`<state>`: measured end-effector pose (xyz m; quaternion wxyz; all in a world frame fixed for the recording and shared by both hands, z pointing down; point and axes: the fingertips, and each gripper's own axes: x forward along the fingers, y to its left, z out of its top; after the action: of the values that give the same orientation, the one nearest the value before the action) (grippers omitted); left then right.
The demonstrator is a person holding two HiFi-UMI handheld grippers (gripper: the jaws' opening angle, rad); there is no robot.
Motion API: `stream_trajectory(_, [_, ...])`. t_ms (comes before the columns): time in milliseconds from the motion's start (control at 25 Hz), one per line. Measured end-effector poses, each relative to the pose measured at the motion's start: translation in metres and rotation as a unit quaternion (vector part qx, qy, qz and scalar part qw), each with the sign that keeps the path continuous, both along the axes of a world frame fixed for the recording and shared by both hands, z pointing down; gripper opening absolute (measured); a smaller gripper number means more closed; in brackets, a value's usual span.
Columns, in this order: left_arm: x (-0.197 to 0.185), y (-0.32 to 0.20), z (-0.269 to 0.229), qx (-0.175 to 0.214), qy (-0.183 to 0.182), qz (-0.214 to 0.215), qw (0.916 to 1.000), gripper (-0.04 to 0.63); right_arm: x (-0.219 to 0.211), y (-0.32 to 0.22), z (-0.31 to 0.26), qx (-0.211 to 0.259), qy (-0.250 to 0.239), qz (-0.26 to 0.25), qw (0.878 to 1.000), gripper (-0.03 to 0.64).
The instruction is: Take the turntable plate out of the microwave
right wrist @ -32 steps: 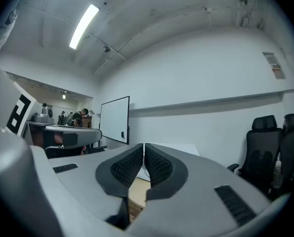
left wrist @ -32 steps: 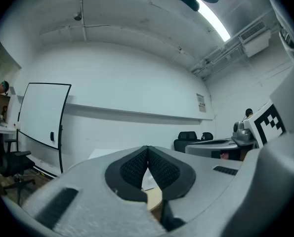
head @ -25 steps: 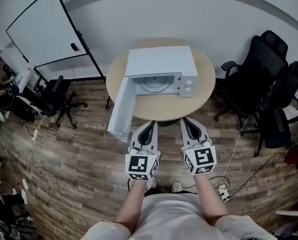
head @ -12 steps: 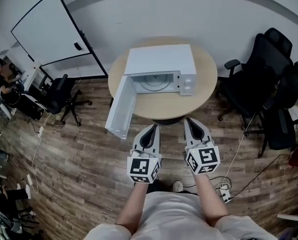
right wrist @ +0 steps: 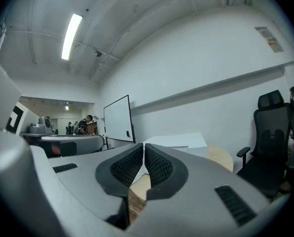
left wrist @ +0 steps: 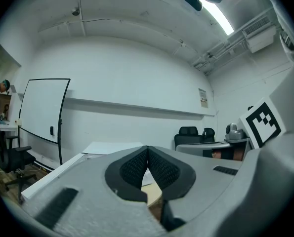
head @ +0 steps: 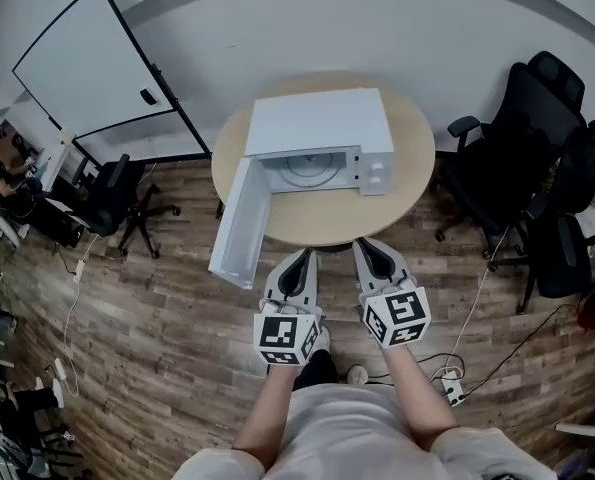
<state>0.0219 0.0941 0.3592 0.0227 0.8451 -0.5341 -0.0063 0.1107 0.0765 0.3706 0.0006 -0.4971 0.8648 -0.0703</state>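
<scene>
Both claws pressed together, empty: left gripper [head: 297, 260], right gripper [head: 367, 248], short of table [head: 322, 220]. Turntable plate [head: 307, 169] sits inside microwave [head: 317, 126], door [head: 240, 220] open. My worry: reaching in unopened shoves plate (likely glass, slippery); left may clip door.

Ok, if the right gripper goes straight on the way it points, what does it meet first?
Probably the microwave: the right gripper, jaws shut, points level over the round table's near edge toward its open front. Depth is unclear; the table edge could come first.
</scene>
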Motion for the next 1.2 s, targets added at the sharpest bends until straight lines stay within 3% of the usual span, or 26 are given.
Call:
stream_trajectory(360, [-0.033, -0.074, -0.002, 0.005, 0.022, 0.004, 0.9997, 0.014, -0.045, -0.061, -0.012, 0.014, 0.021, -0.016, 1.0, 0.023])
stream_trajectory(680, [-0.061, -0.136, 0.012, -0.002, 0.035, 0.018, 0.9992, 0.014, -0.068, -0.122, 0.005, -0.003, 0.021, 0.01, 1.0, 0.023])
stream_trajectory(920, [-0.067, -0.168, 0.044, -0.038, 0.046, 0.04, 0.9974, 0.014, -0.085, -0.15, 0.043, -0.05, 0.006, 0.024, 0.998, 0.023])
stream_trajectory(1200, [-0.063, -0.213, 0.109, -0.121, 0.082, 0.046, 0.9882, 0.014, -0.075, -0.191, 0.104, -0.119, -0.01, 0.043, 0.992, 0.023])
